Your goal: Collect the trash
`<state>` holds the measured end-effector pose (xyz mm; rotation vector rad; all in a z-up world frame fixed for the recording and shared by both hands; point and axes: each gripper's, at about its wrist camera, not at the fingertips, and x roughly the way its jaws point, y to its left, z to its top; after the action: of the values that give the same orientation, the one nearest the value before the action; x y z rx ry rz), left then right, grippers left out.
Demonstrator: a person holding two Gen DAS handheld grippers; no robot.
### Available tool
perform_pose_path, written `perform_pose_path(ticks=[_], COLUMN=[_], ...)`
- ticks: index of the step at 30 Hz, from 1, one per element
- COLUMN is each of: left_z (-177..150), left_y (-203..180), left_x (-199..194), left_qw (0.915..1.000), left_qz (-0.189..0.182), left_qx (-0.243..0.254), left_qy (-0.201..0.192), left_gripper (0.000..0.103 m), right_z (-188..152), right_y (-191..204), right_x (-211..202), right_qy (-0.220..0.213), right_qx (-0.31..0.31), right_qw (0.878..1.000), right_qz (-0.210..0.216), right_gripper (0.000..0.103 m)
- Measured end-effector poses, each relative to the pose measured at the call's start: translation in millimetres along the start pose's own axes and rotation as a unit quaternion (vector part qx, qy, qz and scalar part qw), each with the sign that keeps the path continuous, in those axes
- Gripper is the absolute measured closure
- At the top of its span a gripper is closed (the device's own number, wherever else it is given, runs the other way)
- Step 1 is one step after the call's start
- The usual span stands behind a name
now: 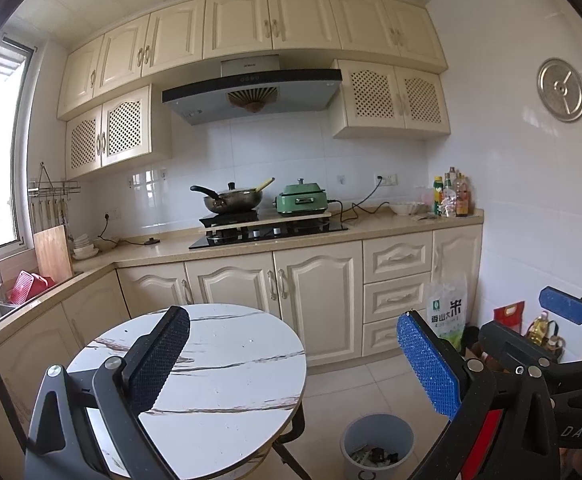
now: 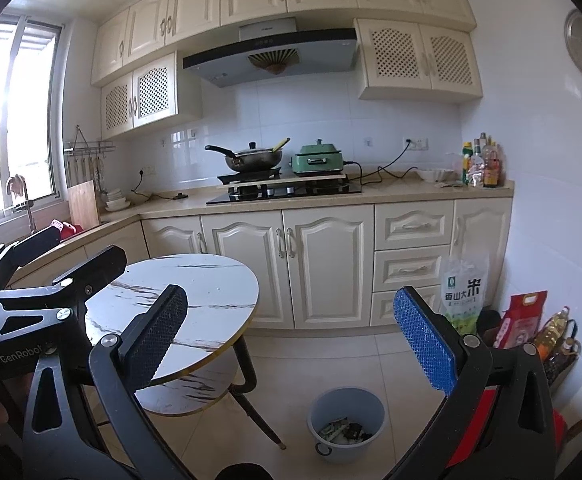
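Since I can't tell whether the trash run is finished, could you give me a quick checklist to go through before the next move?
1. Left gripper open and empty: ok.
2. Right gripper open and empty: ok.
3. Round marble table top free of trash: ok on the visible part; the part behind the fingers, cannot tell.
4. Grey bin upright on the floor, trash inside: ok.
5. Floor around the bin free of litter: ok where visible.
6. Space left in the bin: ok.

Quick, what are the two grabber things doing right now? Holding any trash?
Left gripper: jaws wide open, holding nothing.
Right gripper: jaws wide open, holding nothing.
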<state>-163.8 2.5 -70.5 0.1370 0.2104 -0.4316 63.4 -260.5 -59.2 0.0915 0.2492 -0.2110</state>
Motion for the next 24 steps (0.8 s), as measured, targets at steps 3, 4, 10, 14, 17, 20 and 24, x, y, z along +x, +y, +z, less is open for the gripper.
perform_pose_path(ticks=[3,4,10,14,17,20,24], left_z=[0.1,0.3,-0.4,0.3,-0.7,-0.9,-0.3], left_y=[-1.0,-0.7,-0.3,0.2,-0.4,-0.6,1.3], left_x=[0.6,0.8,0.8,1.5,0.9,0.7,1.4], left_qw=[1.0000,1.0000,1.0000,1.0000,1.0000,1.0000,1.0000], left_qz=[-0.001,-0.001,-0.001,-0.002,-0.001,-0.001,-0.002], left_qx=[-0.002,-0.003,-0.002,-0.003,-0.002,-0.002,-0.002], left_qy=[0.000,0.000,0.000,-0.001,0.000,-0.001,0.000], left_gripper=[0.001,0.001,0.001,0.001,0.000,0.001,0.001], right_z=[0.4,0.7,1.0,0.7,0.8,1.0,0.9], right_y=[-0.6,-1.4,-0.2,0.0,-0.3,-0.6,-0.7], right_x=[0.2,0.2,-0.7,-0.8,-0.6,-0.8,-0.6], right_qy=[0.000,0.000,0.000,0.000,0.000,0.000,0.000], right_qx=[0.000,0.001,0.001,0.001,0.001,0.001,0.001], right_qw=[1.000,1.000,1.000,1.000,1.000,1.000,1.000], right_qz=[0.000,0.000,0.000,0.000,0.000,0.000,0.000], right_gripper=[0.000,0.000,0.000,0.000,0.000,0.000,0.000])
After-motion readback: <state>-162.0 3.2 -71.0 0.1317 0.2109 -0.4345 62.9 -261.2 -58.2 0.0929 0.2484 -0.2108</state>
